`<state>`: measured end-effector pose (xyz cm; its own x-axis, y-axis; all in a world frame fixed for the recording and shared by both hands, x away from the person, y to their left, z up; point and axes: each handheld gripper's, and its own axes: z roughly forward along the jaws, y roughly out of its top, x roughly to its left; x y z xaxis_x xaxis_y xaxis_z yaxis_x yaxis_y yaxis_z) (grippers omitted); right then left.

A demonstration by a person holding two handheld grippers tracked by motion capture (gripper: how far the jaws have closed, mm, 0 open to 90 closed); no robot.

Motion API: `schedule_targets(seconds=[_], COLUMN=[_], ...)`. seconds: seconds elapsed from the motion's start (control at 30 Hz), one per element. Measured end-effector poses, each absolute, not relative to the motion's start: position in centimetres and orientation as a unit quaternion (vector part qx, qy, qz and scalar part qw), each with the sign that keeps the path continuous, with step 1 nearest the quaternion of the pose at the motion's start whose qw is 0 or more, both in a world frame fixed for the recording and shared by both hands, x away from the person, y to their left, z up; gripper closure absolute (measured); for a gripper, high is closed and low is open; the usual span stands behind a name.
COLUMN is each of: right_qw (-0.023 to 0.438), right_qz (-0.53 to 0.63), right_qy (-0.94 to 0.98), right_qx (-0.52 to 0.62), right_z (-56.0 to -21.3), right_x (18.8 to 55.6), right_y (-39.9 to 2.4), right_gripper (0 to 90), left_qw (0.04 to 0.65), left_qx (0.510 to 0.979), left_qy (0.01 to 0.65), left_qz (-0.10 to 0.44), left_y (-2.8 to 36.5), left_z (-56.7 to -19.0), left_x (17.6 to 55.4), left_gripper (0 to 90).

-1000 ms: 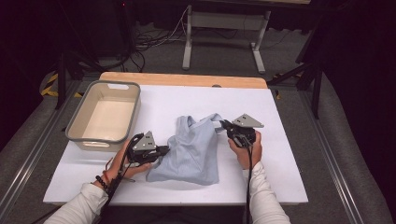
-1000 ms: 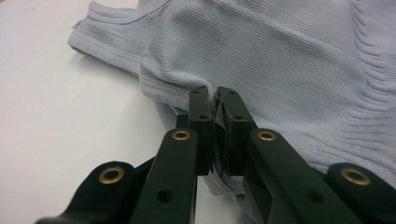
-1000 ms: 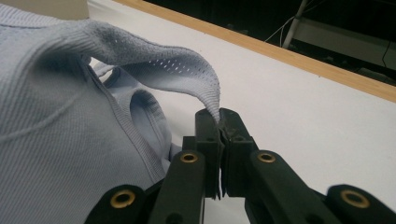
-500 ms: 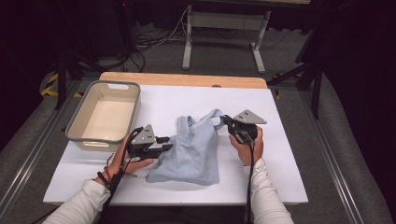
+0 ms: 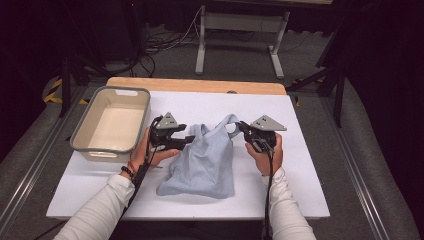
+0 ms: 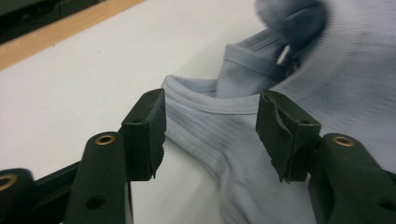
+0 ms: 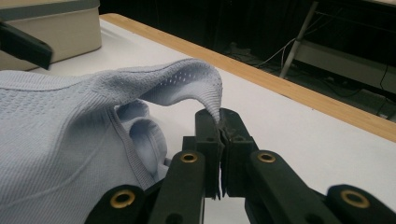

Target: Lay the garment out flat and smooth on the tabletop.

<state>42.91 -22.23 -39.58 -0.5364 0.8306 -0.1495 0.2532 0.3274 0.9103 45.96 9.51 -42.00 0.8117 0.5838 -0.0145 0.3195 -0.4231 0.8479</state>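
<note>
A light blue ribbed tank top [image 5: 205,160] lies crumpled in the middle of the white table. My left gripper [image 5: 187,141] is at its left edge, near the armhole. In the left gripper view my left gripper [image 6: 210,130] is open. Its jaws have just been opening, and the tank top's hem [image 6: 336,70] lies between and beyond them with the pads not pressing on it. My right gripper [image 5: 240,127] holds the far right strap. In the right gripper view my right gripper [image 7: 220,121] is shut on the strap of the tank top [image 7: 56,140], lifting it into an arch.
A beige plastic bin [image 5: 102,154] stands empty at the table's left, close to my left hand, and its wall [image 7: 56,28] also appears in the right gripper view. A wooden strip [image 5: 200,85] edges the table's far side. Bare white tabletop lies right of the tank top.
My left gripper has let go of the tank top's left edge, opened its jaws and moved away from the person along that edge. The right gripper has kept still on the strap.
</note>
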Motion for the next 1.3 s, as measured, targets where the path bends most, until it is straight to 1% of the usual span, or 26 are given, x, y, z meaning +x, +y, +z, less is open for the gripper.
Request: schedule_targets(seconds=[0.03, 0.1, 0.13, 0.17, 0.27, 0.37, 0.47, 0.5, 0.63, 0.73, 0.83, 0.9, 0.93, 0.97, 1.07, 1.2, 1.3], right_qw=[0.318, 0.316, 0.316, 0.316, 0.314, 0.313, 0.312, 0.310, 0.310, 0.309, 0.308, 0.307, 0.307, 0.305, 0.304, 0.301, 0.300], right_qz=[0.453, 0.453, 0.452, 0.453, 0.454, 0.451, 0.451, 0.451, 0.452, 0.449, 0.451, 0.452, 0.451, 0.451, 0.452, 0.454, 0.461], right_qy=[0.750, 0.751, 0.752, 0.752, 0.751, 0.754, 0.754, 0.755, 0.754, 0.756, 0.755, 0.755, 0.755, 0.755, 0.756, 0.755, 0.752], right_qx=[0.361, 0.361, 0.361, 0.361, 0.362, 0.361, 0.361, 0.362, 0.362, 0.363, 0.362, 0.363, 0.363, 0.365, 0.363, 0.366, 0.363], right_z=[-39.6, -39.7, -39.7, -39.8, -39.8, -40.0, -40.1, -40.1, -40.2, -40.4, -40.4, -40.5, -40.6, -40.6, -40.7, -40.8, -40.6], right_x=[42.9, 43.0, 43.0, 43.1, 43.1, 43.3, 43.3, 43.4, 43.4, 43.5, 43.5, 43.4, 43.4, 43.4, 43.3, 43.3, 43.0], right_y=[-22.2, -22.2, -22.2, -22.1, -22.1, -22.0, -22.0, -22.0, -22.0, -22.0, -21.9, -21.9, -21.9, -22.0, -22.0, -22.0, -22.0], right_gripper=[87.8, 87.8, 87.7, 87.7, 87.7, 87.7, 87.7, 87.7, 87.6, 87.6, 87.6, 87.6, 87.6, 87.6, 87.6, 87.6, 87.7], left_qw=[0.455, 0.440, 0.433, 0.426, 0.413, 0.395, 0.391, 0.389, 0.390, 0.382, 0.373, 0.369, 0.370, 0.370, 0.366, 0.357, 0.357], left_qx=[0.833, 0.840, 0.841, 0.843, 0.847, 0.853, 0.855, 0.855, 0.853, 0.856, 0.861, 0.863, 0.864, 0.866, 0.874, 0.880, 0.879], left_qy=[0.279, 0.285, 0.297, 0.299, 0.307, 0.321, 0.324, 0.329, 0.333, 0.333, 0.328, 0.324, 0.321, 0.316, 0.300, 0.290, 0.291], left_qz=[0.144, 0.142, 0.132, 0.134, 0.136, 0.117, 0.108, 0.099, 0.093, 0.098, 0.111, 0.117, 0.116, 0.115, 0.112, 0.118, 0.119], left_y=[9.2, 8.7, 8.3, 8.1, 7.7, 7.0, 6.8, 6.6, 6.5, 6.3, 5.9, 5.7, 5.5, 5.4, 5.0, 4.9, 4.8], left_z=[-42.4, -42.9, -43.4, -43.6, -44.3, -45.5, -45.8, -46.0, -46.2, -46.1, -46.0, -46.0, -45.9, -45.9, -45.7, -45.6, -45.6], left_x=[46.5, 47.3, 48.1, 48.6, 49.5, 50.7, 51.0, 51.3, 51.6, 51.8, 51.8, 51.8, 51.9, 51.8, 51.6, 51.5, 51.4], left_gripper=[40.8, 37.3, 36.7, 36.0, 36.0, 32.9, 32.9, 34.6, 36.9, 42.6, 45.0, 51.4, 51.4, 62.7, 76.8, 81.7, 83.0])
